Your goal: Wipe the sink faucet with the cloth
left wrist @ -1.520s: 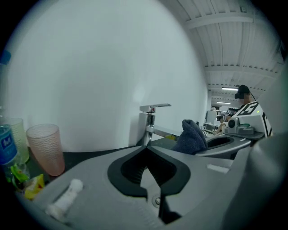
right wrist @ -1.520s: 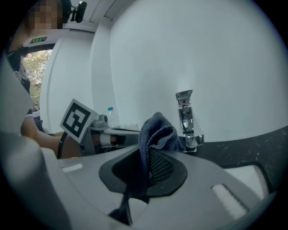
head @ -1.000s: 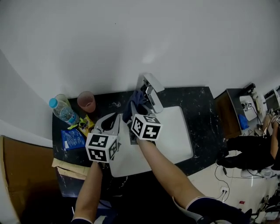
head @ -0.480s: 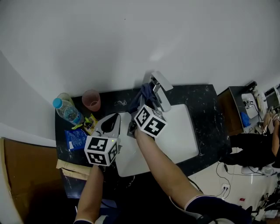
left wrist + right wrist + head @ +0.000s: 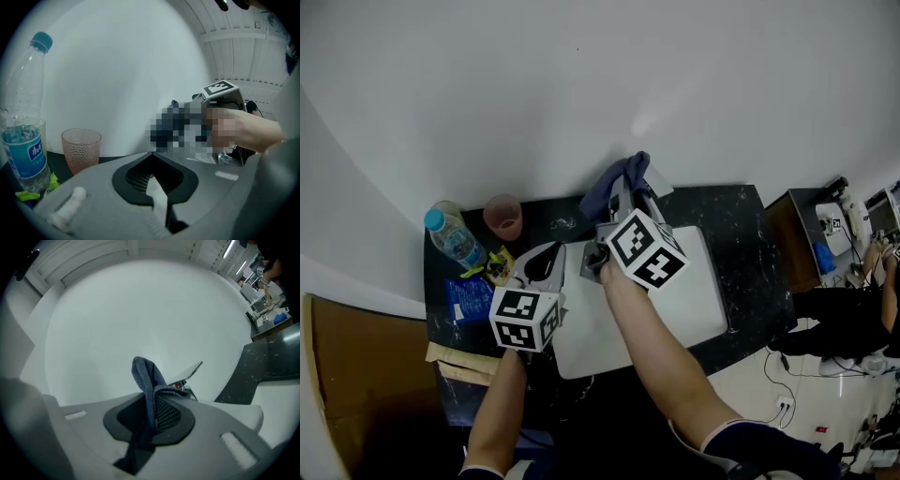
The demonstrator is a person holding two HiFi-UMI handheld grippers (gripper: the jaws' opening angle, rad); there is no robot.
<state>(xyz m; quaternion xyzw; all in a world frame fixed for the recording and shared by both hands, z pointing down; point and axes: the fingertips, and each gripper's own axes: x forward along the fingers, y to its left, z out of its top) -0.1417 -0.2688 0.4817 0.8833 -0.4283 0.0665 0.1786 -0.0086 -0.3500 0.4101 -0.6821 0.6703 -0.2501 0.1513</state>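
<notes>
A dark blue cloth (image 5: pixel 617 183) is draped over the top of the chrome faucet (image 5: pixel 657 186) at the back of the white sink (image 5: pixel 694 309). My right gripper (image 5: pixel 617 217) is shut on that cloth and holds it up against the faucet. In the right gripper view the cloth (image 5: pixel 149 380) rises from between the jaws of the right gripper (image 5: pixel 152 414), and the faucet lever (image 5: pixel 192 372) shows just behind it. My left gripper (image 5: pixel 546 255) hovers over the sink's left edge, shut on nothing. In its own view the left gripper (image 5: pixel 152 180) points toward the back wall.
On the black counter (image 5: pixel 731 225) left of the sink stand a water bottle (image 5: pixel 455 239) and a pink cup (image 5: pixel 504 217). A blue packet (image 5: pixel 469 298) and a yellow-green wrapper (image 5: pixel 497 267) lie beside them. A white wall rises right behind the faucet.
My right gripper has carried the cloth up and back, from the faucet's left side onto its top. The left gripper has barely moved.
</notes>
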